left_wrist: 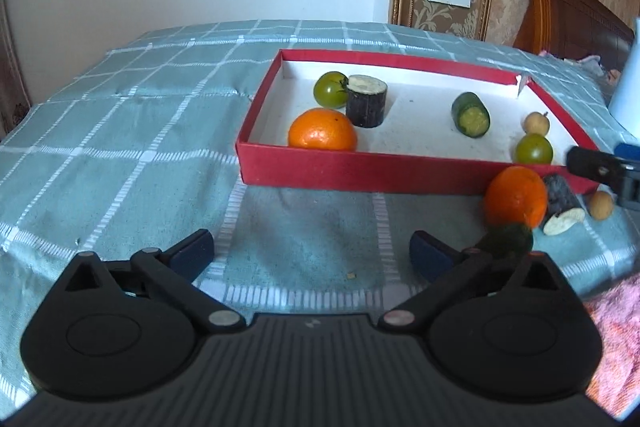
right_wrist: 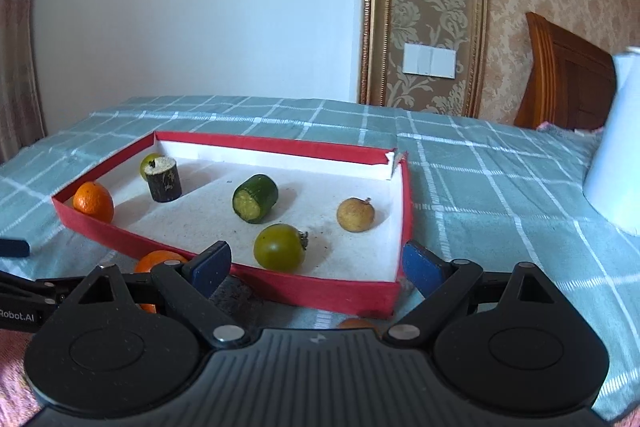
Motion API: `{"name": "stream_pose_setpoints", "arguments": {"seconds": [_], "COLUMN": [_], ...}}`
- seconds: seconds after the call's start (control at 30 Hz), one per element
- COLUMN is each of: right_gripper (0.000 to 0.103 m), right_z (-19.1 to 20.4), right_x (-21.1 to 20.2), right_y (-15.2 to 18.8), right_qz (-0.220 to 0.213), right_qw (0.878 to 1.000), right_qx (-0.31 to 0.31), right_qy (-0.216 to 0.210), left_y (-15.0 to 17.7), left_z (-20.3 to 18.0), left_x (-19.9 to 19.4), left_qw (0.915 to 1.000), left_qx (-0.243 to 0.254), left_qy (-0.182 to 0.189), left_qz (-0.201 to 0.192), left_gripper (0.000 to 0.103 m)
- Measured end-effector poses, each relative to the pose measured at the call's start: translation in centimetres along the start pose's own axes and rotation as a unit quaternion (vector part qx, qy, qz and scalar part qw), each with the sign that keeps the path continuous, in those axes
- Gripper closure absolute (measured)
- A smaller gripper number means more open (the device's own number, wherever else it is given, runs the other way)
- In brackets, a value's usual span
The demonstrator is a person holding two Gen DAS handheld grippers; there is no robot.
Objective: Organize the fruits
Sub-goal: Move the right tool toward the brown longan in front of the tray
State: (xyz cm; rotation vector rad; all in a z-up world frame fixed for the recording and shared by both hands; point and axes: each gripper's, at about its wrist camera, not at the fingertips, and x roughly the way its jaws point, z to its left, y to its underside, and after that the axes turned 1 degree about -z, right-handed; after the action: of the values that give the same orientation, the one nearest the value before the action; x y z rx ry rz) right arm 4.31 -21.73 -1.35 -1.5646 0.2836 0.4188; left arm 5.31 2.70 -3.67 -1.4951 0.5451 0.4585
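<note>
A red box (left_wrist: 360,174) with a white floor holds an orange (left_wrist: 322,135), a dark sugarcane piece (left_wrist: 366,101), two green tomatoes (left_wrist: 330,89), a cucumber piece (left_wrist: 471,115) and a longan (left_wrist: 535,121). In front of its right corner lie another orange (left_wrist: 516,197), a sugarcane piece (left_wrist: 562,199), a longan (left_wrist: 601,205) and a blurred green piece (left_wrist: 510,241). My left gripper (left_wrist: 312,255) is open over bare cloth, the green piece just outside its right finger. My right gripper (right_wrist: 316,265) is open at the box's (right_wrist: 320,291) near wall, nothing between its fingers.
A green checked cloth (left_wrist: 140,147) covers the table. A white container (right_wrist: 616,147) stands at the right, with a wooden headboard (right_wrist: 568,83) behind it. Pink fabric (left_wrist: 616,327) lies at the lower right. A white wall rises behind the table.
</note>
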Motion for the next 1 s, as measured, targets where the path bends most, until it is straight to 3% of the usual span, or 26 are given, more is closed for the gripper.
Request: {"name": "stream_pose_setpoints", "arguments": {"seconds": [0.27,0.37,0.47,0.57,0.73,0.87,0.93,1.0], "right_gripper": [0.010,0.010,0.010,0.010,0.010,0.016,0.025,0.041], "right_z": [-4.1,-5.0,-5.2,-4.0,-0.7,-0.9,-1.9,-2.9], "right_x": [-3.3,-4.0,-4.1,-4.0,-3.5,-3.0,-2.4,-2.0], "right_y": [1.4,2.1,2.7,2.8,2.3,2.1,2.4,2.5], "right_qz": [-0.013,-0.003,0.016,0.021,0.000,0.008,0.022,0.039], "right_qw": [0.997,0.997,0.996,0.997,0.996,0.998,0.999,0.999], "right_qx": [0.070,0.075,0.078,0.049,-0.055,-0.050,-0.028,-0.003], "right_qy": [-0.008,-0.004,-0.030,-0.057,-0.067,-0.039,-0.036,-0.037], "left_y": [0.1,0.2,0.2,0.2,0.2,0.2,0.2,0.2], "left_z": [-0.2,-0.2,-0.3,-0.2,-0.3,-0.3,-0.2,-0.3], "left_x": [-0.1,-0.1,-0.1,-0.1,-0.1,-0.1,-0.1,-0.1], "left_qw": [1.0000,1.0000,1.0000,1.0000,1.0000,1.0000,1.0000,1.0000], "left_qx": [0.003,0.003,0.003,0.003,0.003,0.003,0.003,0.003], "left_qy": [-0.001,-0.001,-0.001,-0.001,-0.001,-0.001,-0.001,-0.001], "left_qz": [0.001,0.001,0.001,0.001,0.001,0.001,0.001,0.001], "left_gripper": [0.000,0.000,0.000,0.000,0.000,0.000,0.000,0.000]}}
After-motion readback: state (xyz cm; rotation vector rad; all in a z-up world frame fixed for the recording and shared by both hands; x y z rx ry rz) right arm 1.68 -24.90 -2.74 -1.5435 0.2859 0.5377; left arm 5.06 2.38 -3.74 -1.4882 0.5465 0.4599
